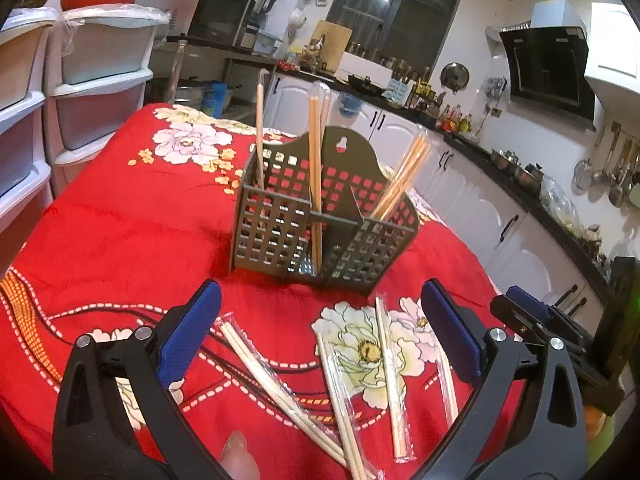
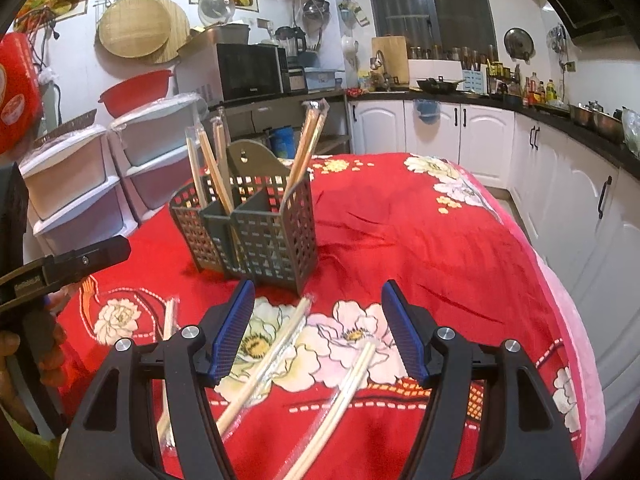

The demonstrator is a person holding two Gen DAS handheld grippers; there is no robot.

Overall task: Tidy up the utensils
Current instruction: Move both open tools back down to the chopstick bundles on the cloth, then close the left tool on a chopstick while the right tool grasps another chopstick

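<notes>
A dark grey perforated utensil holder (image 1: 320, 220) stands on the red floral cloth, with wrapped chopstick pairs (image 1: 316, 176) upright in its compartments. It also shows in the right wrist view (image 2: 256, 228). Several wrapped chopstick pairs (image 1: 340, 384) lie loose on the cloth in front of it, also seen in the right wrist view (image 2: 344, 388). My left gripper (image 1: 320, 336) is open and empty above the loose chopsticks. My right gripper (image 2: 316, 332) is open and empty above two loose pairs.
The table (image 2: 460, 248) carries a red flowered cloth. White plastic drawer units (image 1: 92, 92) stand at the left. White kitchen cabinets (image 2: 560, 184) with a dark counter run along the right. The other gripper's body (image 1: 560, 320) shows at the right edge.
</notes>
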